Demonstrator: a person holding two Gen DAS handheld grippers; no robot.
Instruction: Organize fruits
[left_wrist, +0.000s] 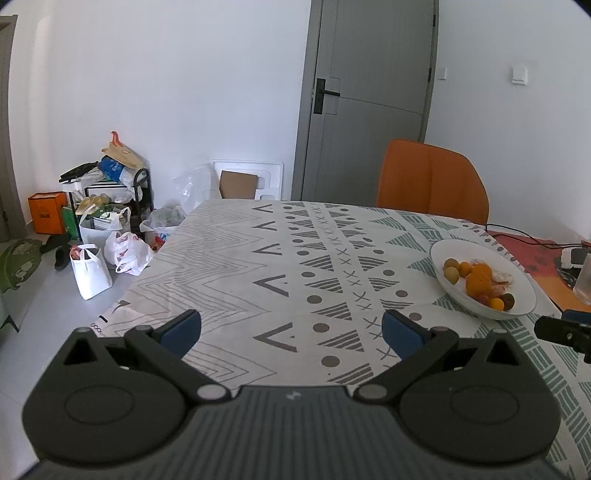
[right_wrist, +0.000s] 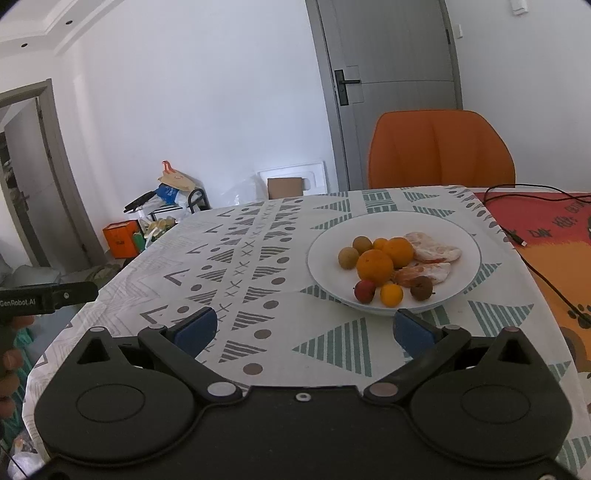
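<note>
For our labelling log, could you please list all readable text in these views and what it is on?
"GenRobot.AI": on the left gripper, first letter cut off at the frame edge.
Characters on the red mat: too blurred to read.
Print on the orange box: too small.

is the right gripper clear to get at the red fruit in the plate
Probably yes: the right gripper is open, the red fruit lies at the plate's near rim, and nothing stands between.
</note>
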